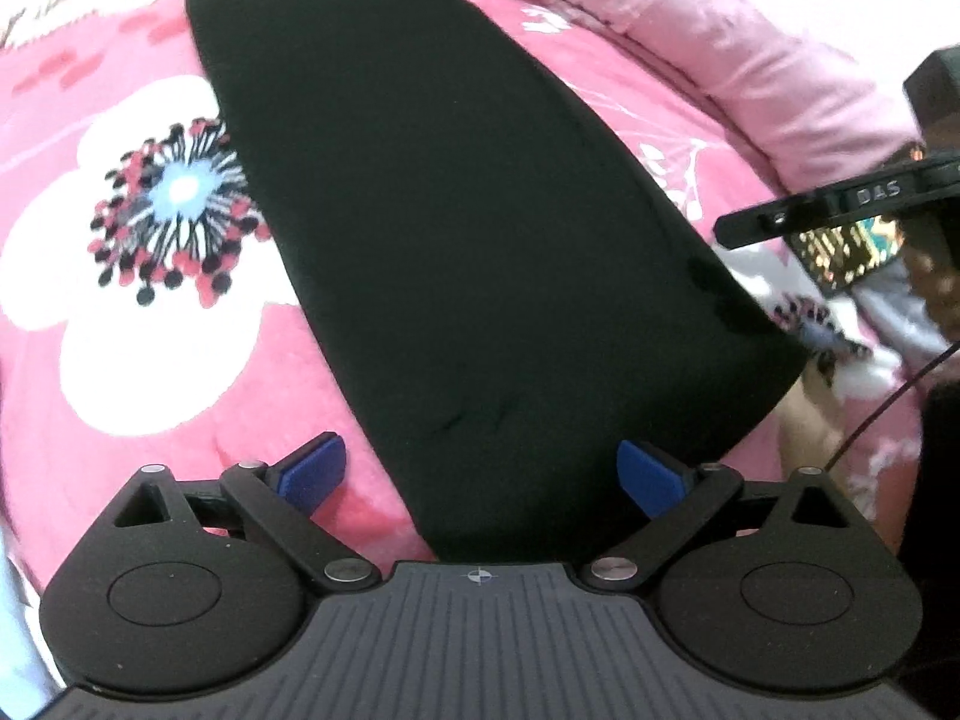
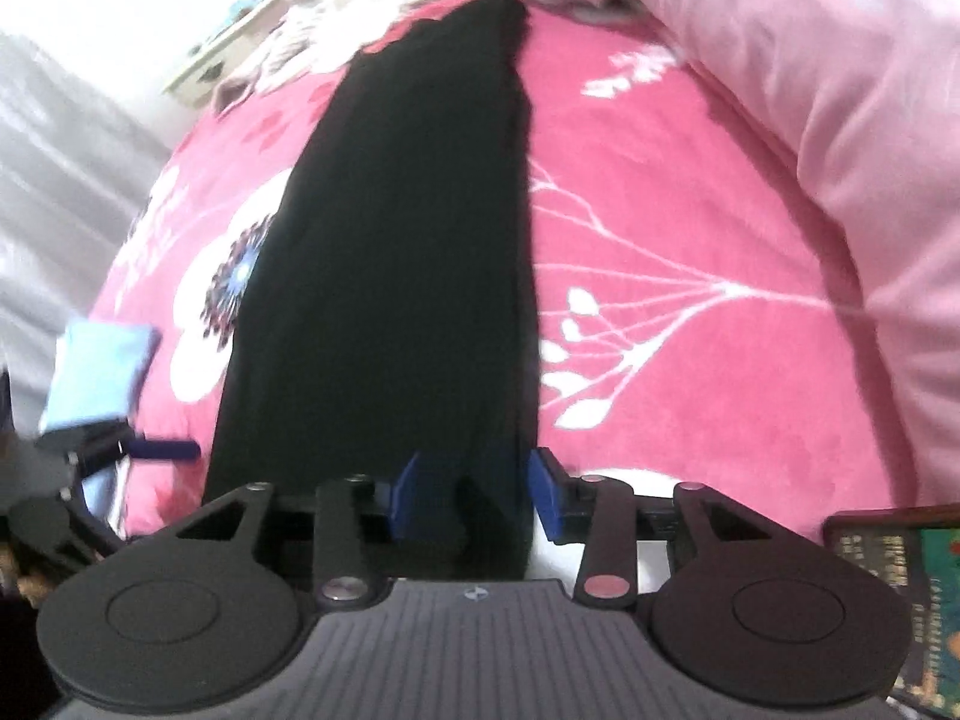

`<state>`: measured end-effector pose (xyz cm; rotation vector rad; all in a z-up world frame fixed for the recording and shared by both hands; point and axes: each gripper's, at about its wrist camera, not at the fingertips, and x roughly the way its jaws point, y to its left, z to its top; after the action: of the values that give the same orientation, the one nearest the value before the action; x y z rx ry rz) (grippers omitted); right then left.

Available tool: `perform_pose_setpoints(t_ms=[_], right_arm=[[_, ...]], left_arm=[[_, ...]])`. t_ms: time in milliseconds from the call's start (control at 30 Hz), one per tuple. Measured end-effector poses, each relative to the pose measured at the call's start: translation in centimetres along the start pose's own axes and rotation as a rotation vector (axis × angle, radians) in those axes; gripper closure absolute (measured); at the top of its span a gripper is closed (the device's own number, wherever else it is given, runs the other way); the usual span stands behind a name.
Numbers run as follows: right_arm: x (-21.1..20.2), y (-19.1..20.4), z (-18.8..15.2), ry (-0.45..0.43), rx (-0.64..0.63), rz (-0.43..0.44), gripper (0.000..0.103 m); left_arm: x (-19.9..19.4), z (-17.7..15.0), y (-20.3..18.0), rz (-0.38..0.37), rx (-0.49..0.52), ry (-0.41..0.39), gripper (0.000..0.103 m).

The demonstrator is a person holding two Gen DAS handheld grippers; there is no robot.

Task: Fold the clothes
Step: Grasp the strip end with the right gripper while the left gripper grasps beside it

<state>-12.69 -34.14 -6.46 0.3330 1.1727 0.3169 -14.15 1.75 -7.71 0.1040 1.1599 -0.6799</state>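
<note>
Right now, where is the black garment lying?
In both wrist views the black garment lies flat as a long strip down the middle of the pink floral blanket, its near end between the fingers of each gripper, with the pale pink quilt to its right.

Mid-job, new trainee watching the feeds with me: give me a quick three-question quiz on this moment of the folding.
1. True or false: the black garment lies as a long, narrow strip on the pink floral blanket.
2. Multiple choice: how does the left gripper stand? A) shut on the garment B) open, with the garment's near end between its fingers C) out of view
3. Short answer: in the right wrist view, which edge of the garment lies between the fingers of the right gripper?

Key: 1 true. 2 B. 3 the right-hand edge at the near end; the pads stand apart, not pressing the cloth.
</note>
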Motion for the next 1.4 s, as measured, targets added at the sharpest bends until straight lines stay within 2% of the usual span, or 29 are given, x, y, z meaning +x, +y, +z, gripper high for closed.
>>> perform_pose_setpoints(t_ms=[167, 300, 367, 433, 567, 733, 833, 967, 1100, 1167, 1200, 1300, 1400], right_arm=[[1.5, -1.3, 1.0, -0.005, 0.071, 0.022, 0.061], [2.9, -2.2, 1.0, 0.022, 0.156, 0.063, 0.061], [3.1, -2.4, 0.5, 0.037, 0.186, 0.087, 0.061], [3.1, -2.5, -0.2, 0.067, 0.203, 0.108, 0.061], [3.1, -2.6, -2.4, 0.154, 0.242, 0.15, 0.061], [2.5, -2.4, -3.9, 0.223, 0.243, 0.176, 0.062], [2.2, -2.4, -3.7, 0.233, 0.241, 0.188, 0.067], [1.7, -2.0, -3.6, 0.239, 0.212, 0.198, 0.068], [1.7, -1.7, -3.5, 0.24, 0.2, 0.202, 0.07], [1.7, -2.2, -3.7, 0.243, 0.2, 0.191, 0.077], [1.6, -2.3, -3.7, 0.244, 0.2, 0.18, 0.082], [0.9, -1.8, -3.8, 0.225, 0.15, 0.162, 0.089], [0.0, -1.2, -3.6, 0.21, 0.097, 0.151, 0.091]], left_arm=[[0.4, 0.7, 1.6, 0.0, -0.092, -0.072, 0.007], [1.7, 1.0, 2.8, -0.016, -0.149, -0.064, 0.012], [1.6, 0.6, 2.7, -0.016, -0.129, -0.07, 0.013], [1.4, 0.2, 2.4, -0.016, -0.1, -0.058, 0.018], [1.1, -0.9, 2.6, -0.066, -0.08, -0.011, 0.023], [1.0, -1.9, 3.2, -0.179, -0.063, 0.064, 0.03], [1.3, -2.4, 3.7, -0.265, -0.104, 0.106, 0.04], [1.7, -2.8, 4.1, -0.331, -0.136, 0.143, 0.048], [2.3, -3.1, 3.9, -0.357, -0.116, 0.16, 0.049], [2.4, -3.2, 3.6, -0.334, -0.096, 0.166, 0.052], [2.4, -3.2, 3.5, -0.315, -0.087, 0.166, 0.057], [2.8, -2.7, 2.6, -0.257, -0.062, 0.157, 0.079], [2.0, -2.9, 3.1, -0.269, -0.057, 0.127, 0.091]])
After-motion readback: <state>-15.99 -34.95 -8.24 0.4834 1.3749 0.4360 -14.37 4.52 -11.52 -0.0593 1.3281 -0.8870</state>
